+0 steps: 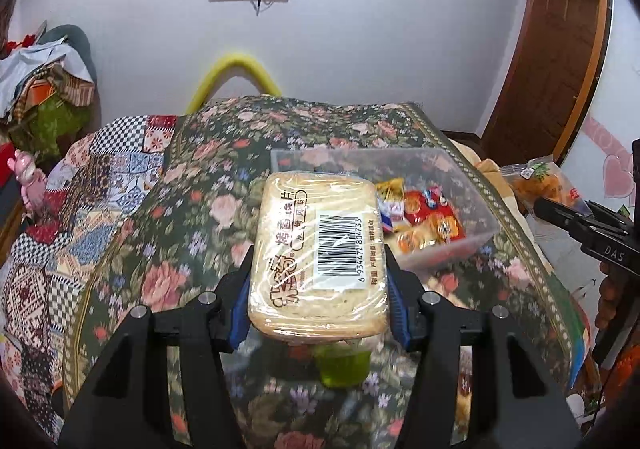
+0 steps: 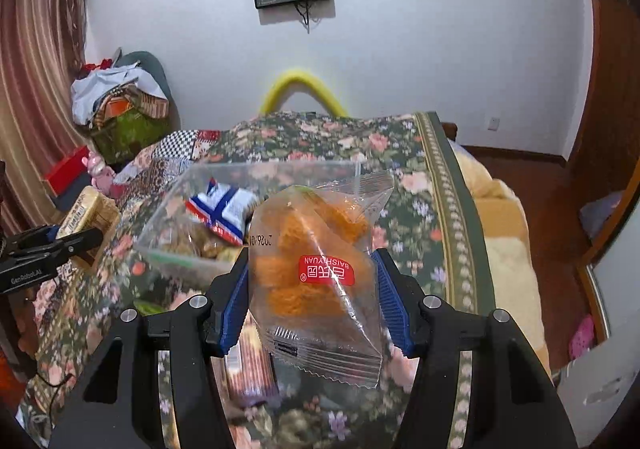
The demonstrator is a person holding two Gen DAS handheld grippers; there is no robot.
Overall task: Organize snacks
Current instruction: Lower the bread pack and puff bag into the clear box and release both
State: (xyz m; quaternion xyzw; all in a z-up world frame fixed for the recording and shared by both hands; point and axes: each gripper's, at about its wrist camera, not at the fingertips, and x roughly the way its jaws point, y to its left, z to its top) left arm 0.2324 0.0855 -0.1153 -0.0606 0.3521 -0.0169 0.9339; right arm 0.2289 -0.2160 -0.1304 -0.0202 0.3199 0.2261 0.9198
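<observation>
Floral cloth (image 1: 168, 209) covers the surface, with a clear bin (image 1: 472, 217) of snacks at centre right in the left view. At lower centre there, the left gripper (image 1: 318, 289) clamps a wrapped toast pack (image 1: 316, 241), tilted downward toward the bin. In the right view the right gripper (image 2: 314, 293) pinches an orange snack bag (image 2: 312, 261) at centre, angled down likewise. My advice — carry each pack over the rim before letting go, one at a time, so the two grippers stay apart.
</observation>
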